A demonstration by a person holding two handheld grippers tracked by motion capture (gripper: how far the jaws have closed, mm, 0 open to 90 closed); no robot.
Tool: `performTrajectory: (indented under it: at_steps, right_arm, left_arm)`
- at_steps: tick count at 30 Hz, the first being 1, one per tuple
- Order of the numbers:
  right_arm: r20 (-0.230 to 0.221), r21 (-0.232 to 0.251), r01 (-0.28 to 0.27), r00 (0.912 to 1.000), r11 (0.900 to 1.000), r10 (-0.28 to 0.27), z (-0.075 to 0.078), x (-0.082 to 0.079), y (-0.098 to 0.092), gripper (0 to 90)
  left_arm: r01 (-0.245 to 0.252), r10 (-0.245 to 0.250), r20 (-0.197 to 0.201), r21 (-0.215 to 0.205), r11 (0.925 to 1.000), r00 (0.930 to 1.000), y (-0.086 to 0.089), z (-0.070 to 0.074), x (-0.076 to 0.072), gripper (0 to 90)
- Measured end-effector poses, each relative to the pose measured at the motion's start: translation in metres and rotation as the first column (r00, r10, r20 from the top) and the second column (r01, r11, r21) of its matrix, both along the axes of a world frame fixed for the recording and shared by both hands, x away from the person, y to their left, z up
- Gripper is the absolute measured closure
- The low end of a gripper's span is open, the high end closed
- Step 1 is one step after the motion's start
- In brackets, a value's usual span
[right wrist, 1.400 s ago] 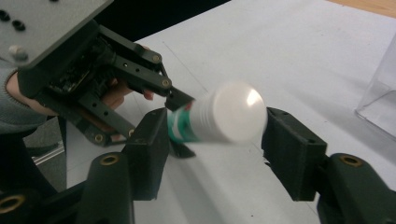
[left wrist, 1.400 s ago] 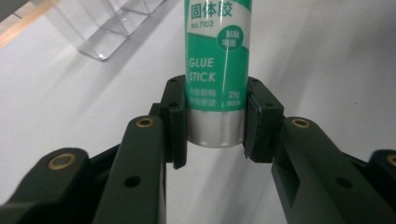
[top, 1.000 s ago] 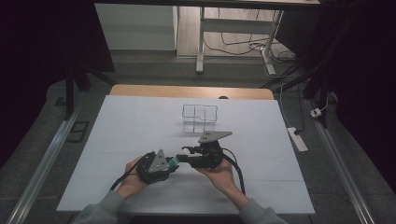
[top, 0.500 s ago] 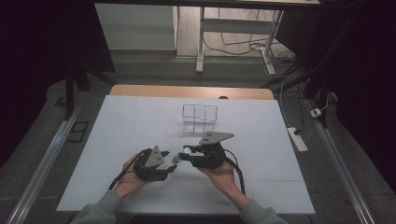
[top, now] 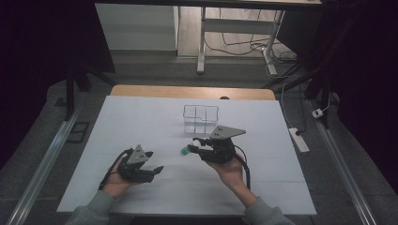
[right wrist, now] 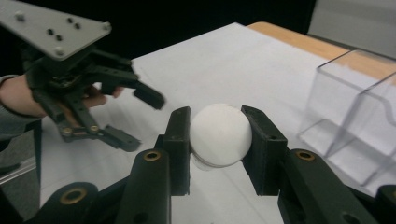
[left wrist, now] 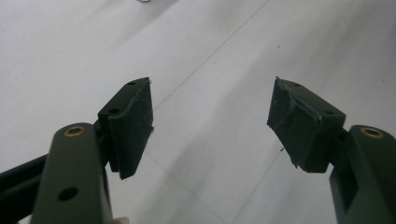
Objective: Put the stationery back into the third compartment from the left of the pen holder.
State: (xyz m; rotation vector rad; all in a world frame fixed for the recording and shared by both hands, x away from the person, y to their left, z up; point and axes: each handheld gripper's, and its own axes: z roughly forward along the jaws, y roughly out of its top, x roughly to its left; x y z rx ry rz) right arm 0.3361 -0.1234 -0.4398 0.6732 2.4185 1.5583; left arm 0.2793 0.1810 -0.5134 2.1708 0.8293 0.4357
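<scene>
Two hands worked low over the white table [top: 141, 117]: the right gripper [right wrist: 218, 135] pinched a white ball [right wrist: 219, 134] near the clear box [top: 201, 118], while the left gripper [left wrist: 212, 126], jaws just opening, stood spread and empty.

A lab or test room is suggested rather than a home. A bench [top: 141, 122] covered with a plain white sheet is set in a dim room, with a strip of bare wood left showing along its far edge. Metal rails [top: 42, 164] are run along the floor at the left and right. A power strip [top: 299, 139] is laid on the floor at the right, and loose cables [top: 244, 44] are seen, though dimly, under a metal-legged table [top: 202, 42] far behind.
</scene>
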Motion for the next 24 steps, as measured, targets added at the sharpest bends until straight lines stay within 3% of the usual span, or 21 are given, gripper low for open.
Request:
performTrajectory:
  at_steps: [13,24]
  right_arm:
    - [0.052,0.026,0.085,0.9949,0.996,-0.086,0.02,0.012,-0.019,64.4]
    - [0.063,0.051,0.14,0.9877,0.989,-0.143,0.028,0.023,-0.033,64.4]
  left_arm:
    - [-0.08,0.08,-0.02,-0.003,0.9968,0.9966,0.036,-0.004,-0.011,30.6]
    - [-0.103,0.103,-0.03,-0.005,0.9946,0.9942,0.046,-0.009,-0.013,30.0]
